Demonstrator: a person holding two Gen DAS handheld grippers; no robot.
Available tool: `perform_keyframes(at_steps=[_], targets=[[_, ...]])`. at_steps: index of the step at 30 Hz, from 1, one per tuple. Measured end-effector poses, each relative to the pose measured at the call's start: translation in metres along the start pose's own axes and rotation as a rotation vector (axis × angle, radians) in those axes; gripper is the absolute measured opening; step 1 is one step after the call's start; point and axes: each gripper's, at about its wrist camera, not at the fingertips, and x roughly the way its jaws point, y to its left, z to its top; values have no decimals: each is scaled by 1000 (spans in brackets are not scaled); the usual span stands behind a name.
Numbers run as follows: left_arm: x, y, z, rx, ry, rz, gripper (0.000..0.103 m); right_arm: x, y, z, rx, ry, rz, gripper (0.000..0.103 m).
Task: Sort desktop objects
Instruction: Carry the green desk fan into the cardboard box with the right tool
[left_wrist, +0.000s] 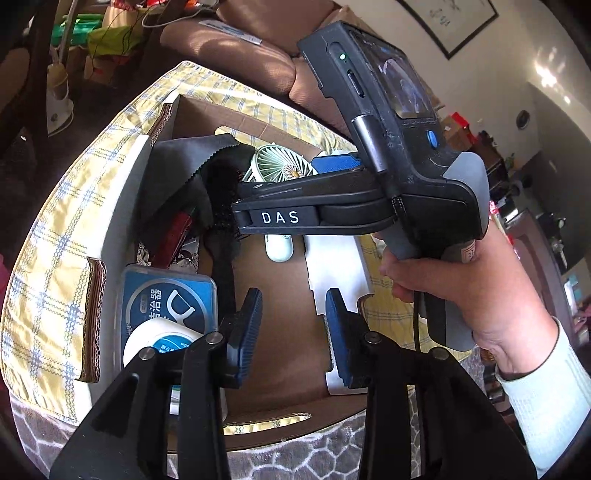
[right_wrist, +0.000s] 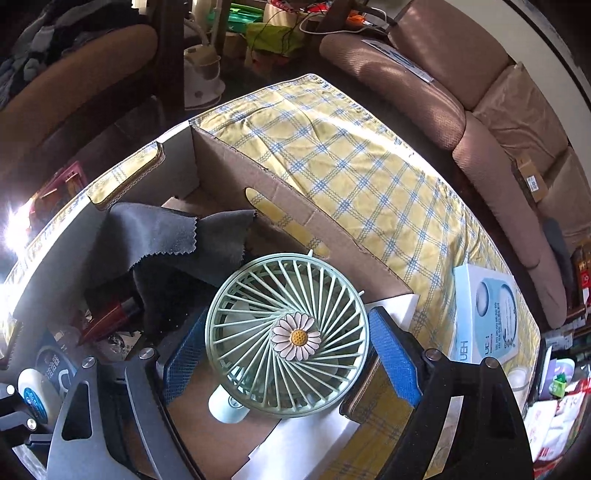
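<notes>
We count one box (right_wrist: 229, 166) on the checked cloth (right_wrist: 354, 162), and in it one green fan (right_wrist: 288, 343), one grey rag (right_wrist: 159, 236), one black brush (left_wrist: 221, 236) and one red tube (right_wrist: 110, 317). We also see one blue floss case (left_wrist: 166, 299), one white round tub (left_wrist: 162, 343), and one pale-blue carton (right_wrist: 487, 314) outside the box.
</notes>
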Motion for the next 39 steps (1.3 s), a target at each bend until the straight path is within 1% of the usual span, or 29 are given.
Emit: perform_keyframes(at_steps=[5,12,16,18,21,23,24,25,27,29,30,31,33,35,36,38,39], targets=[[-4,-5,-5,5,3,-2,36,-27,-7,0,38,-71,13,89],[-5,-5,-4,2,1,-7,37,-58,-39,-3,196,-136,97,89],[-5,-6,-4,6,0,-8,42,-72,-51,-15,264,-171,159,89],[-5,-8,-5,13,2,-9,42,-74,-51,-18,261,-173,178,89],[-10,-13,-5,31,0,-14,42,-68,-44,-12,199,-142,149,89],[-14,-15,-3,48,-10,-6,43,-61,-41,-8,183,-122,123,89],[-15,-14,-1,54,-12,-3,43,-59,-40,-5,182,-117,133,89],[-16,-13,0,49,-12,-6,43,-53,-41,-3,182,-107,143,89],[-21,-5,5,17,-18,-22,43,-41,-40,1,176,-76,139,89],[-30,2,11,-5,-39,-26,49,-31,-37,4,148,-60,136,89],[-34,4,13,-4,-44,-21,60,-27,-36,5,138,-56,137,89],[-35,6,15,1,-43,-16,67,-23,-35,6,135,-53,143,89],[-38,7,17,3,-58,-16,68,-16,-33,8,135,-39,160,89],[-35,6,17,9,-47,-40,76,-10,-33,9,134,-34,176,90],[-32,4,16,16,-39,-45,83,-8,-32,9,132,-31,175,90],[-28,-2,14,37,-27,-36,83,-5,-32,9,126,-33,182,90],[-26,-4,13,47,-22,-32,83,-5,-33,9,132,-37,200,90]])
